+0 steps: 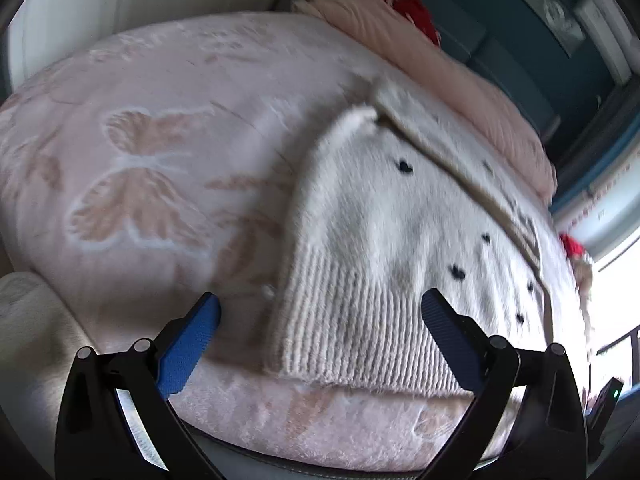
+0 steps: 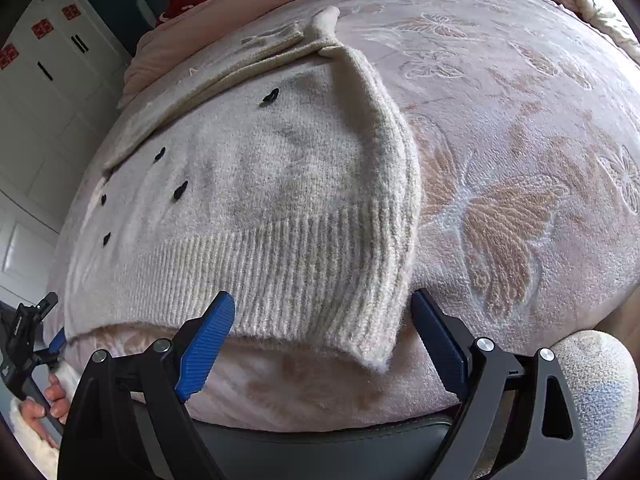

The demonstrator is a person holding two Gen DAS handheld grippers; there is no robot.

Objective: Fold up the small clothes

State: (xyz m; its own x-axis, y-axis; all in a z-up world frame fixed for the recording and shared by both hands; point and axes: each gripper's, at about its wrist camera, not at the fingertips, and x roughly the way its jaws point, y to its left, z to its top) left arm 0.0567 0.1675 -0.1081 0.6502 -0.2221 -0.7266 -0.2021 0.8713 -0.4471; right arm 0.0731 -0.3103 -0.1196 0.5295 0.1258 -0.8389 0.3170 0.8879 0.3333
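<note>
A cream knitted sweater point(image 1: 380, 216) with small black hearts and a ribbed hem lies flat on a pink butterfly blanket point(image 1: 160, 128). My left gripper point(image 1: 320, 300) hovers open just over the hem's left corner, blue pads wide apart and gripping nothing. In the right wrist view the same sweater point(image 2: 256, 184) has a sleeve point(image 2: 384, 152) folded in along its right edge. My right gripper point(image 2: 322, 298) stands open over the hem's right corner, its pads either side of the sleeve cuff and not pressing on it.
The blanket point(image 2: 520, 140) covers a bed, with its front edge just below the hem. Folded pink bedding point(image 1: 460, 80) and red fabric point(image 1: 412, 12) lie behind the sweater. White cupboards point(image 2: 52, 80) stand at the left. A person's hand point(image 2: 52, 396) shows at the lower left.
</note>
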